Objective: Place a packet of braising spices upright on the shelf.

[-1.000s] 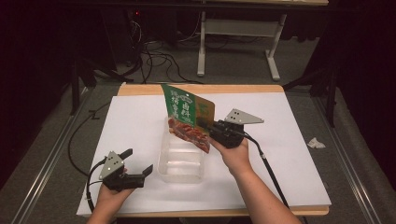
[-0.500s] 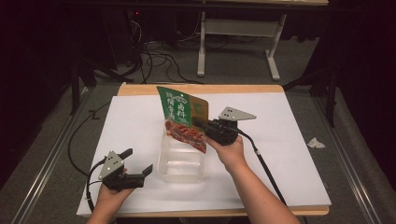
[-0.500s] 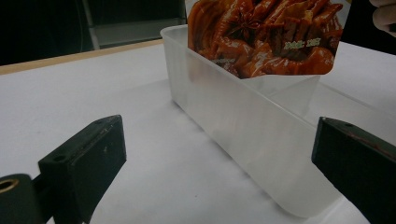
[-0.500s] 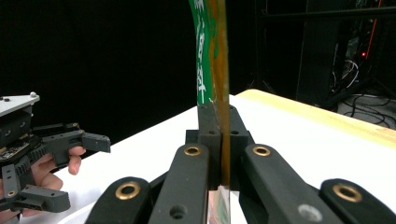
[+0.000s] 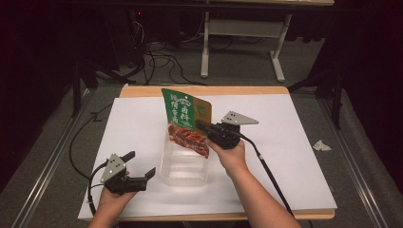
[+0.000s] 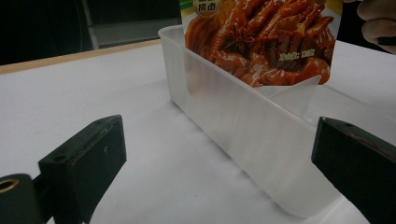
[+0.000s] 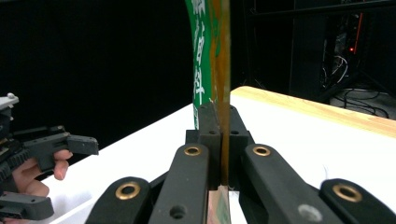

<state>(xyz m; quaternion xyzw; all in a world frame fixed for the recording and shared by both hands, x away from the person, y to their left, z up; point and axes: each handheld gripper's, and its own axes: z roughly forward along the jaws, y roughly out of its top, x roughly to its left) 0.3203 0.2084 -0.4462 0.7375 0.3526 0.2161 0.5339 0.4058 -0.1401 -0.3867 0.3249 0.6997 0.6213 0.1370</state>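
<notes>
High view: right gripper point(image 5: 205, 128) is pinching the snack pouch point(image 5: 186, 118) by its edge, hanging over the clear plastic tub point(image 5: 184, 165) mid-table.

Left gripper view: jaws gaping wide, empty, beside the tub.

Right gripper view: jaws clamping thin film; it's looking light, floppy, slippery, so edge grip suits.

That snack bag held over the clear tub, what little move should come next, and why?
Probably lower it. The right claw is clamped on the snack bag, whose bottom edge sits just at the rim of the clear tub, not yet down inside. The left claw waits open beside the tub, so easing the bag straight down seems the natural step.
</notes>
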